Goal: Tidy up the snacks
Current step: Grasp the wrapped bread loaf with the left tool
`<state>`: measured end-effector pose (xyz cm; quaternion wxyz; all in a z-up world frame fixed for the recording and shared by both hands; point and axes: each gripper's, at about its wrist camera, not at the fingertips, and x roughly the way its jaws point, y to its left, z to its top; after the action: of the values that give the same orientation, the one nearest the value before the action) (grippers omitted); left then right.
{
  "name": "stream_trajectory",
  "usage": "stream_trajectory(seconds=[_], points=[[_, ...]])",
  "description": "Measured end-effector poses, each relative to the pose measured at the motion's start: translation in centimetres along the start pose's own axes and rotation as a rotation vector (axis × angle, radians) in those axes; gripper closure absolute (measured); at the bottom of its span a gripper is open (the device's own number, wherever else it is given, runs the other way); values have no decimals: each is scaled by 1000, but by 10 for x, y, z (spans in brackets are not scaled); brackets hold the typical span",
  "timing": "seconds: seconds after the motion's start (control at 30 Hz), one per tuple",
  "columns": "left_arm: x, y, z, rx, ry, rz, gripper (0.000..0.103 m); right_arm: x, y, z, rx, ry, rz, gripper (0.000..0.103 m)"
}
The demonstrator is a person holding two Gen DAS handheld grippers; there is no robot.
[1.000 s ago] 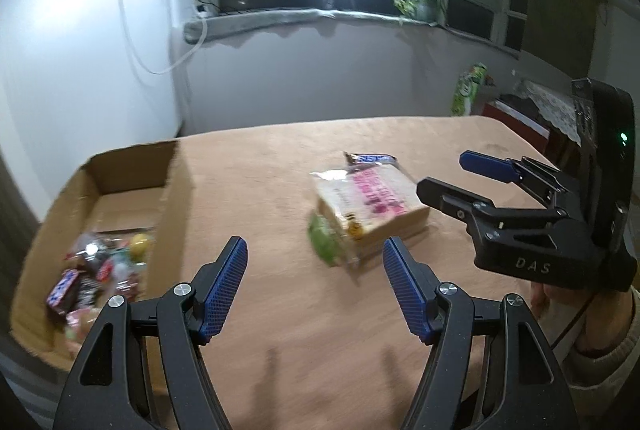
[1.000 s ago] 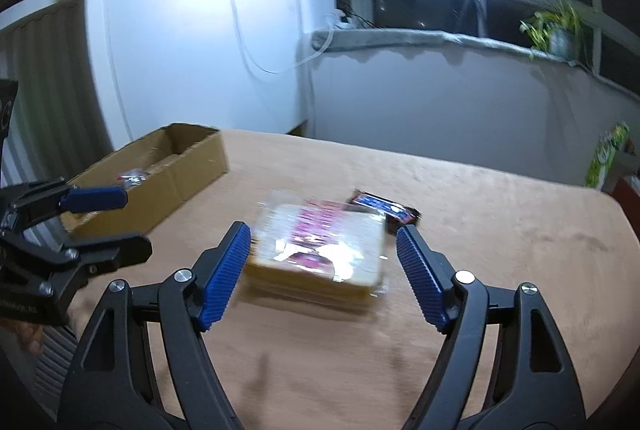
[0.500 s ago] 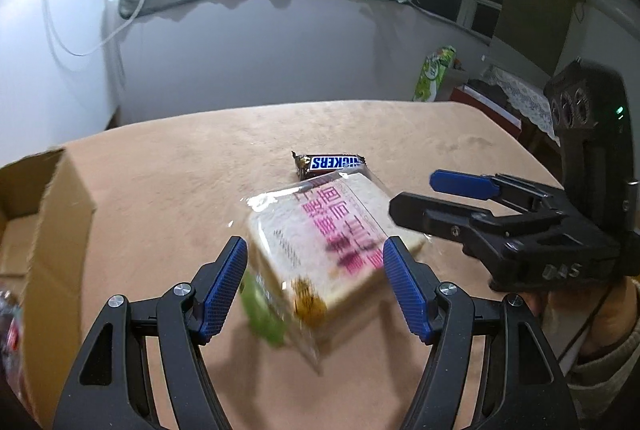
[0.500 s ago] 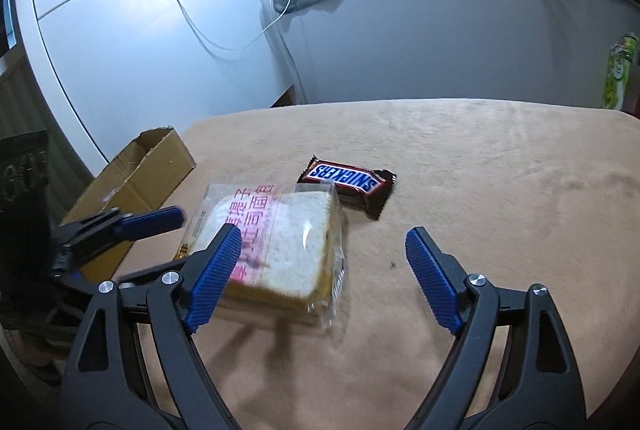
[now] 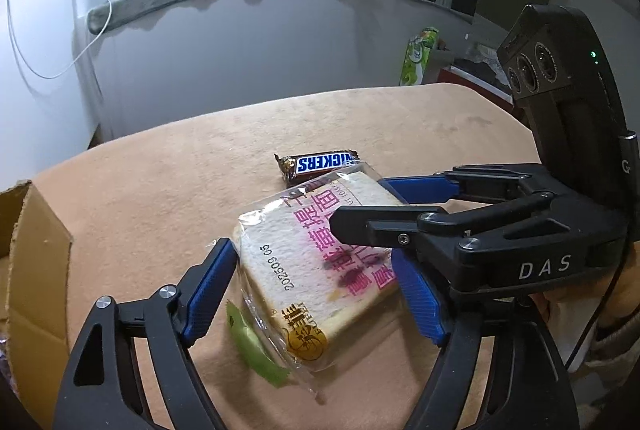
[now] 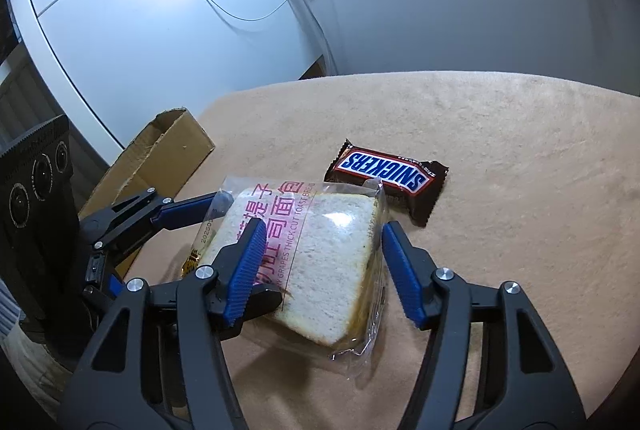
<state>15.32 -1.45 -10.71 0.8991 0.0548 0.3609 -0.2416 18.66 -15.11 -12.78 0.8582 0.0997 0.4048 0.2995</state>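
Desk (image 5: pixel 168 190): tan cloth top, holds the snacks.
Box (image 6: pixel 160 158): at the desk's left edge.
Bread pack (image 5: pixel 320 270): now sits between both claws, beside the candy bar (image 6: pixel 386 176).
Left claw (image 5: pixel 316 290): just opened wider around the bread.
Right claw (image 6: pixel 322 270): just narrowed onto the bread, likely to lift it.

Both grippers are black plastic with blue ridged pads on the fingers. The left gripper (image 5: pixel 316 294) has shiny round screws on its arms. The right gripper (image 5: pixel 394 208) has "DAS" in white letters, a black box on top with three round lenses and a tiny green light, and a thin black cable. A pale knitted sleeve (image 5: pixel 616 334) peeks out below.
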Motion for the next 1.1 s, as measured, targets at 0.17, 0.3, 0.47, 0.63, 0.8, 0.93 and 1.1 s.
stream_trajectory(seconds=[0.17, 0.3, 0.47, 0.63, 0.8, 0.93, 1.1], points=[[-3, -6, -1, 35, 17, 18, 23, 3, -9, -2, 40, 34, 20, 40], [-4, -6, 0, 21, 3, 19, 23, 2, -8, -4, 48, 34, 30, 41], [-22, -21, 0, 31, -38, 11, 23, -15, -1, -7, 51, 3, 16, 42], [-42, -33, 3, 42, -73, 6, 23, -43, 7, -8, 41, -38, 11, 42], [-59, -44, 4, 49, -106, 19, 23, -65, 20, -9, 21, -67, 2, 42], [-76, -51, 7, 59, -142, 28, 23, -84, 31, -8, 5, -100, 2, 42], [-99, -59, 9, 79, -184, 40, 23, -104, 46, -6, -17, -139, 0, 42]])
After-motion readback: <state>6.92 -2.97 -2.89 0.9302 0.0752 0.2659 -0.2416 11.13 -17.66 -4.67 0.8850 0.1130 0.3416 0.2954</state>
